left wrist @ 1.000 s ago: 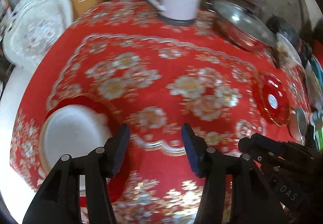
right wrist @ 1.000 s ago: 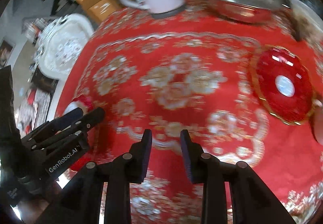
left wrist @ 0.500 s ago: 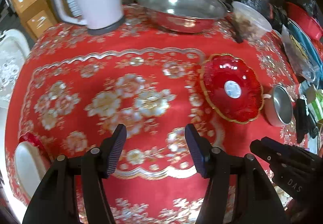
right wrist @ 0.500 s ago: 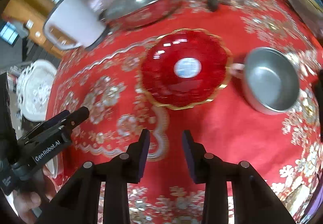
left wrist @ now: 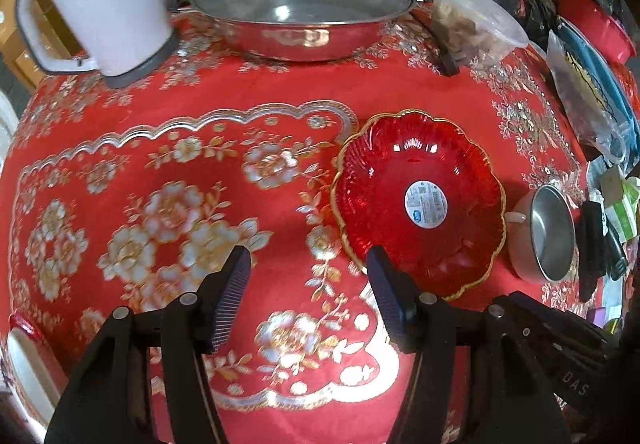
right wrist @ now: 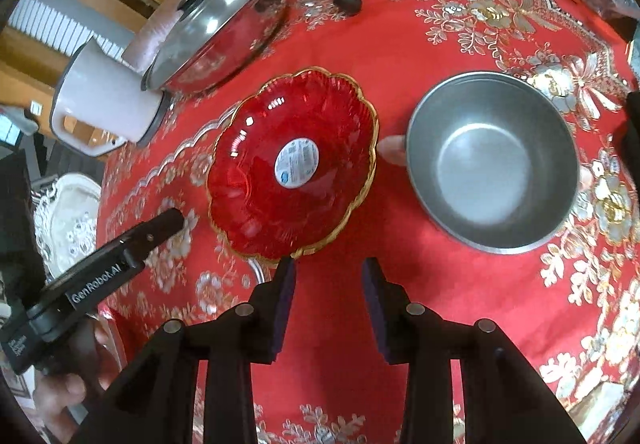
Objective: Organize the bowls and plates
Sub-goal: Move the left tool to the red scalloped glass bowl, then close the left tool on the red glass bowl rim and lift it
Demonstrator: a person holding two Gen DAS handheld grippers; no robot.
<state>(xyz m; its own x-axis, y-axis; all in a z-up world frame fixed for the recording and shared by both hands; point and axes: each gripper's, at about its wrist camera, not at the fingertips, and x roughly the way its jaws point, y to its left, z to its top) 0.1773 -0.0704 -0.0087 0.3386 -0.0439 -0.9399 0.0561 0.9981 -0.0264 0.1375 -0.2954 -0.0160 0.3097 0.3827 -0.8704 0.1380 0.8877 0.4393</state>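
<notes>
A red scalloped glass plate (left wrist: 418, 200) (right wrist: 292, 168) with a gold rim and a round sticker lies on the red floral tablecloth (left wrist: 200, 172). To its right stands a small steel bowl (left wrist: 546, 234) (right wrist: 494, 164). A white bowl on a red plate (left wrist: 24, 368) shows at the table's left edge. My left gripper (left wrist: 306, 264) is open, its right finger just over the plate's near-left rim. My right gripper (right wrist: 328, 270) is open with nothing in it, just short of the plate's near rim, the steel bowl ahead to its right.
At the back stand a white kettle (left wrist: 104, 0), a lidded steel pan (left wrist: 304, 16) and a clear plastic food tub (left wrist: 472, 24). Bags and boxes crowd the right edge (left wrist: 588, 112). A white ornate chair (right wrist: 68, 220) is beyond the table's left side.
Both grippers have swung right across the table, away from the white bowl. The red glass plate and steel bowl are now close in front. Both grippers' openings look unchanged.
</notes>
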